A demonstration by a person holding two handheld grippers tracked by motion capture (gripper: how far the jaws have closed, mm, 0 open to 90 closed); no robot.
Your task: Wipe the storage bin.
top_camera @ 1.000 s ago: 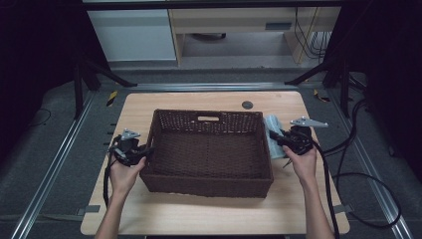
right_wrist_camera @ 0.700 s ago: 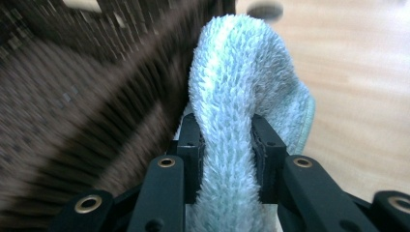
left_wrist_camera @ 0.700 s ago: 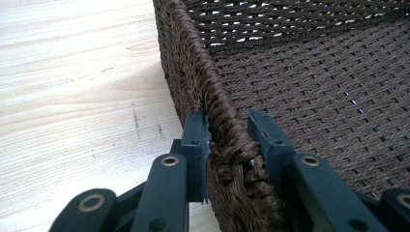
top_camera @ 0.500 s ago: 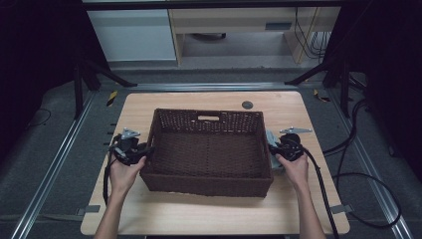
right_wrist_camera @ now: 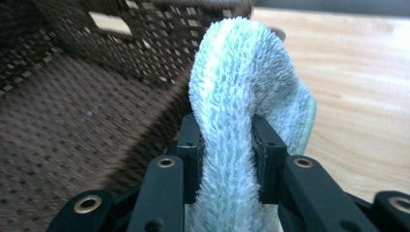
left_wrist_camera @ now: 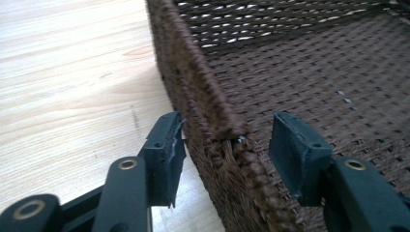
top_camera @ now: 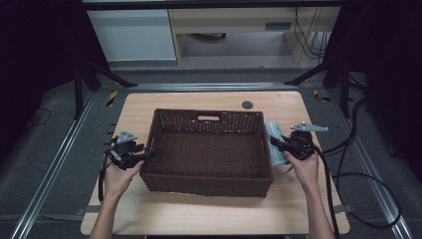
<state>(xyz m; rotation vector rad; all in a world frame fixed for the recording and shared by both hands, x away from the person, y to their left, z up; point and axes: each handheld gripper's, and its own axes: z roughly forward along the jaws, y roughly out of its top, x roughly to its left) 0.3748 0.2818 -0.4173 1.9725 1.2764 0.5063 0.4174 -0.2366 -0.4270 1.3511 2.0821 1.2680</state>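
Towel poised beside the basket
Right gripper pinches the fluffy pale-green towel; left gripper, jaws just opened, straddles the brown wicker basket wall untouching. Unheld, the basket may slide.

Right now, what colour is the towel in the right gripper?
Pale mint green, a fluffy towel; clearest in the right gripper view.

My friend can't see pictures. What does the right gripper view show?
The right gripper is squeezing a fluffy pale green towel between its two black jaws. A dark brown woven basket lies just behind on the left, on a light wooden table.
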